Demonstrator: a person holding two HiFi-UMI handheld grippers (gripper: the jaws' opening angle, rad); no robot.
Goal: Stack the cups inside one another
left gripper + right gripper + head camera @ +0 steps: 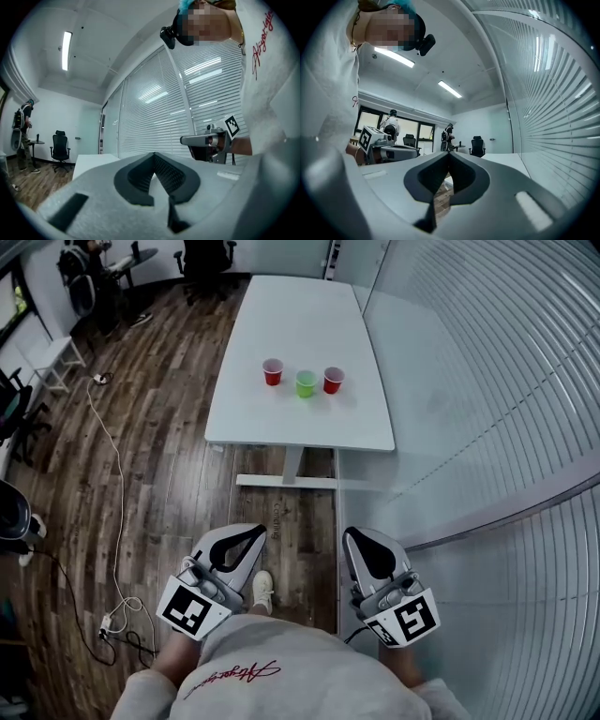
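Three cups stand in a row on the white table (pixel 309 427): a red cup (pixel 273 372) on the left, a green cup (pixel 306 383) in the middle, another red cup (pixel 333 381) on the right. My left gripper (pixel 256 532) and my right gripper (pixel 353 536) are held close to the body, well short of the table's near edge, both shut with nothing in them. In the left gripper view the left gripper's tips (pixel 153 154) meet, and the right gripper (pixel 206 143) shows beside them. The right gripper's tips (pixel 449 153) also meet.
A wood floor (pixel 159 456) lies between me and the table. A white cable (pixel 114 512) runs along the floor at left. A glass wall with blinds (pixel 487 427) stands on the right. Office chairs (pixel 204 261) and people are at the far end of the room.
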